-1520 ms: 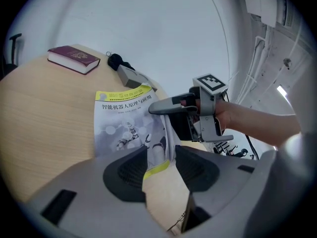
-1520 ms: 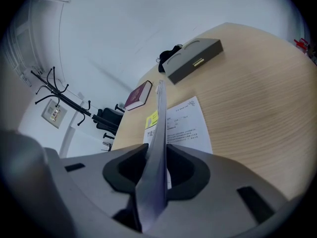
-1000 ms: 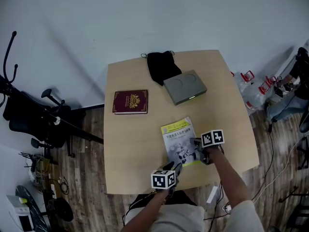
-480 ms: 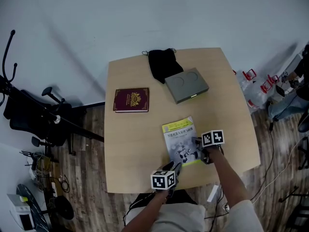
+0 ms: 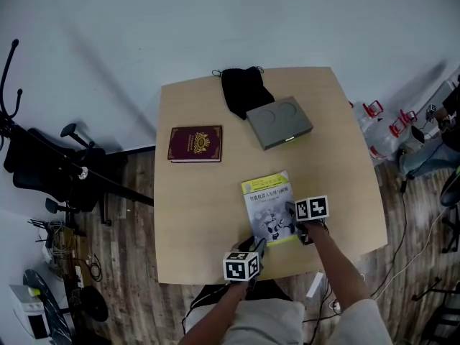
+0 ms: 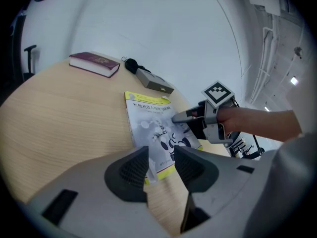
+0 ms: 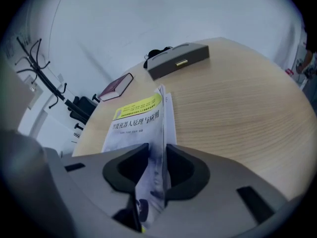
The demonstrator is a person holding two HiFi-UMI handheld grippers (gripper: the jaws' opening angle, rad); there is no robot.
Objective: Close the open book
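Book [image 5: 268, 205]: front cover up, near-right part of the table [image 5: 194, 221] | Right gripper [image 7: 157, 168]: your forearm reaches in from the near edge, tool tipped steeply down; jaws have just been opening, cover edge between them, seemingly unpinched | Left gripper [image 6: 161, 163]: angled down at the book's near-left corner, jaws wide, empty.

A closed maroon book [image 5: 195, 144] lies at the wooden table's [image 5: 194, 214] ten o'clock. A grey box [image 5: 279, 126] sits at one o'clock, a black pouch [image 5: 243, 90] against its eleven o'clock corner. A black chair [image 5: 43, 171] stands beyond nine o'clock.
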